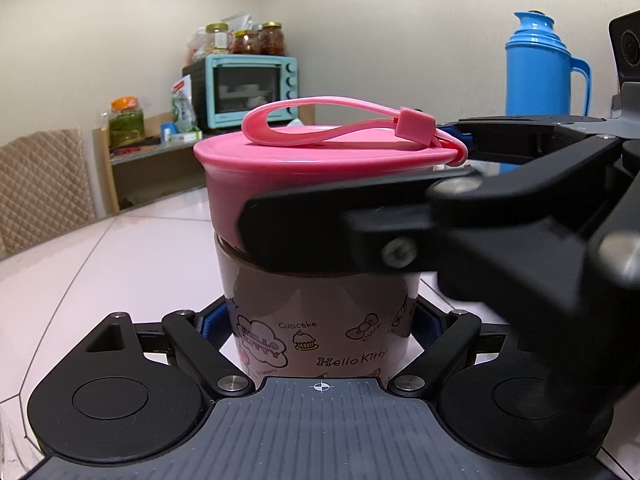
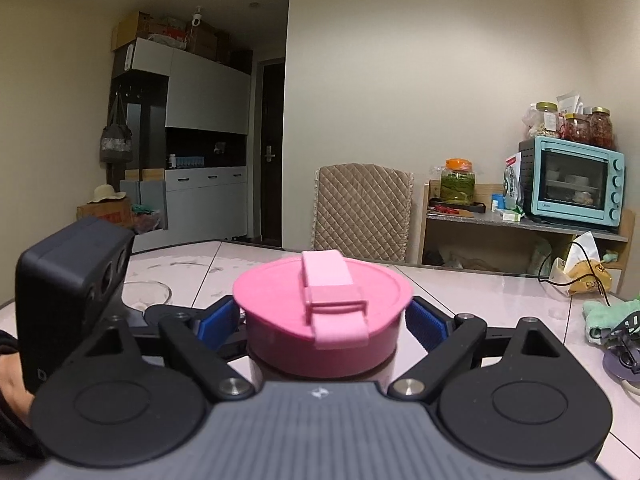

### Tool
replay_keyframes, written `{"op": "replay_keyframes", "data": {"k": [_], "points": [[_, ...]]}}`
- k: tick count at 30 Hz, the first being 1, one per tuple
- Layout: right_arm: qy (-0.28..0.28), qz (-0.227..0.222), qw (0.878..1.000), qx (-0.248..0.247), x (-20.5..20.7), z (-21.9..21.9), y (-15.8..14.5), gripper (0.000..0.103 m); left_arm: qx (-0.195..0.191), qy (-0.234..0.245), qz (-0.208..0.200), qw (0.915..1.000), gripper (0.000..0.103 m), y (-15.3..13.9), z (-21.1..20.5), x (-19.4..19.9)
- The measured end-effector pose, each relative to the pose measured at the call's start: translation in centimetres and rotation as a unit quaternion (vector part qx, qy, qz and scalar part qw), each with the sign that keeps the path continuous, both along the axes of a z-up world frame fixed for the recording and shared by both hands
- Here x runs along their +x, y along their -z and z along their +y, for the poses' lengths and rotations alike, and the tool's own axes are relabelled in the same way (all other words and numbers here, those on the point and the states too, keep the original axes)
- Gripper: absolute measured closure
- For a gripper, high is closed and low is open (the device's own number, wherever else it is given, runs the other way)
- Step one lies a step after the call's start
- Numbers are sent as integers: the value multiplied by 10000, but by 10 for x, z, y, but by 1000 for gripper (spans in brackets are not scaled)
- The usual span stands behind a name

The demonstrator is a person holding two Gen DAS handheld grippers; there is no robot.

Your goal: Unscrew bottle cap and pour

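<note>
A Hello Kitty bottle [image 1: 320, 320] with a wide pink screw cap [image 1: 320, 172] and pink strap loop stands on the pale table. My left gripper [image 1: 320, 320] is shut on the bottle's body, blue pads pressed on both sides. My right gripper [image 2: 324, 320] is around the pink cap [image 2: 324, 300], blue pads [image 2: 426, 322] against its two sides. In the left wrist view the right gripper's black finger [image 1: 340, 232] crosses the cap's lower edge.
A clear glass [image 2: 146, 294] stands on the table at the left, behind the left gripper's camera block. A blue thermos jug [image 1: 540, 68] stands at the right. A green cloth [image 2: 608, 316] and cable lie at the right. A padded chair [image 2: 362, 212] and a shelf with oven stand behind.
</note>
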State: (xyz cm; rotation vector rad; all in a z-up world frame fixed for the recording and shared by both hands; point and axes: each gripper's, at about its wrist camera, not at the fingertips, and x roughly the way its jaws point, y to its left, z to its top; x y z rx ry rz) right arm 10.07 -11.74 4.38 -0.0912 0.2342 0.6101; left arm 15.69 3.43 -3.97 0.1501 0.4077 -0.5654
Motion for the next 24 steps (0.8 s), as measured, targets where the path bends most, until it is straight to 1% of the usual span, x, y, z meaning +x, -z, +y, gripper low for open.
{"op": "replay_keyframes", "data": {"k": [6,8,11,13,14,15,16,17,19,21,23,24], "points": [[-69,-19,10000,59,4,-7,3,18,-1,1,0,10000,12,0,0,0],[-262,12,9996,77,8,-12,3,18,-2,2,0,10000,12,0,0,-1],[-846,22,9964,29,22,-27,1,18,-3,2,1,10000,12,0,-1,-2],[-1285,-17,9917,-19,32,-36,1,18,-1,1,1,10000,12,0,-1,-2],[-1661,31,9861,-7,43,-44,0,18,3,1,-1,10000,12,1,-1,-2],[-1917,90,9814,-1,51,-49,-1,18,-1,1,1,10000,13,1,-1,-2],[-2033,100,9791,-19,54,-50,-2,18,-6,2,3,10000,13,1,-1,-2],[-2318,92,9727,-81,62,-54,-3,18,-2,3,-1,10000,13,1,-2,-3],[-2586,117,9659,-103,69,-58,-5,18,2,4,-4,10000,13,1,-3,-3],[-2937,95,9558,-109,79,-64,-5,18,4,3,-6,10000,13,1,-4,-5],[-3066,136,9517,-70,83,-66,-5,18,3,3,-4,10000,13,1,-5,-6],[-3058,139,9520,-77,82,-66,-6,18,5,4,-7,10000,13,1,-5,-6]]}}
